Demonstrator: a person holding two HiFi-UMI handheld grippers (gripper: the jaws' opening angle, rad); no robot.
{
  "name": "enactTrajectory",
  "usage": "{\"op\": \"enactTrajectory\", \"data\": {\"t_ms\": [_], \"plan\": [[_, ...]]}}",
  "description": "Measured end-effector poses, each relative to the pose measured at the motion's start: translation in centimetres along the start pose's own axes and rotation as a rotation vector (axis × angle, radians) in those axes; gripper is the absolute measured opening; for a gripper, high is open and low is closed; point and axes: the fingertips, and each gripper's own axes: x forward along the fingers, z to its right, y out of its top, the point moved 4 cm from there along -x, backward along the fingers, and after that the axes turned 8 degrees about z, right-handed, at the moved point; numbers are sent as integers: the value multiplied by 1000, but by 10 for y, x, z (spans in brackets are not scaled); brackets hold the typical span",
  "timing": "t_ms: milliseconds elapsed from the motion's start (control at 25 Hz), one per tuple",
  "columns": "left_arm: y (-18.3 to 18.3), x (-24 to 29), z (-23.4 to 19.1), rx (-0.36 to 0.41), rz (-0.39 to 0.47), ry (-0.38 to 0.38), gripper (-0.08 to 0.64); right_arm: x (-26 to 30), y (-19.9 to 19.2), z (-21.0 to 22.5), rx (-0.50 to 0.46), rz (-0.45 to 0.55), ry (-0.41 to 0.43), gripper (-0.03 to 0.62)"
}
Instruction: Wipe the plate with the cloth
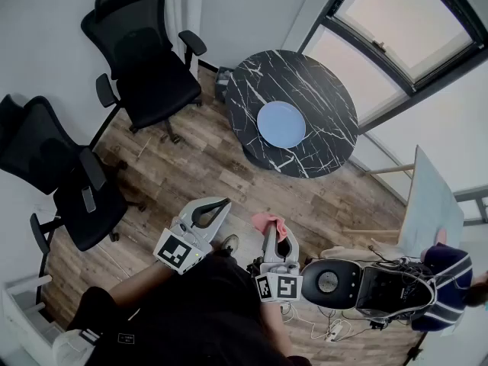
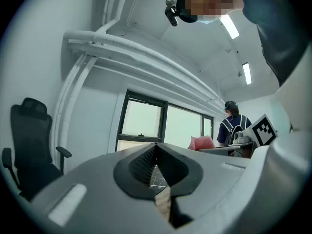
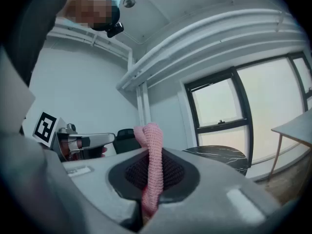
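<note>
While the pale blue plate (image 1: 280, 124) lies on the round black marble table (image 1: 328, 97), well apart from both grippers, the right gripper (image 3: 155, 175) pinches the pink cloth (image 3: 153, 145) and the left gripper (image 2: 156, 172) is closed, empty.

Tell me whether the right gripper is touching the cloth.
Touching. In its own view, the right gripper is clamped on the cloth, which sticks up from between the closed jaws.

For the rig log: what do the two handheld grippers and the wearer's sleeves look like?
Both the left gripper and right gripper are light grey shells with black ribbed pads, each bearing a cube of black-and-white square markers; sleeves are black.
</note>
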Motion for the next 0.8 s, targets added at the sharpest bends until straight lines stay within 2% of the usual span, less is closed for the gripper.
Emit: {"op": "enactTrajectory", "data": {"t_ms": [360, 520, 800], "plan": [[-1, 2, -9, -8, 2, 6, 2, 9, -1, -2, -9, -6, 4, 12], [-1, -2, -16, -8, 2, 1, 2, 13, -1, -5, 29, 10, -13, 12], [-1, -20, -42, -34, -5, -4, 2, 26, -1, -27, 30, 17, -34, 12]]}}
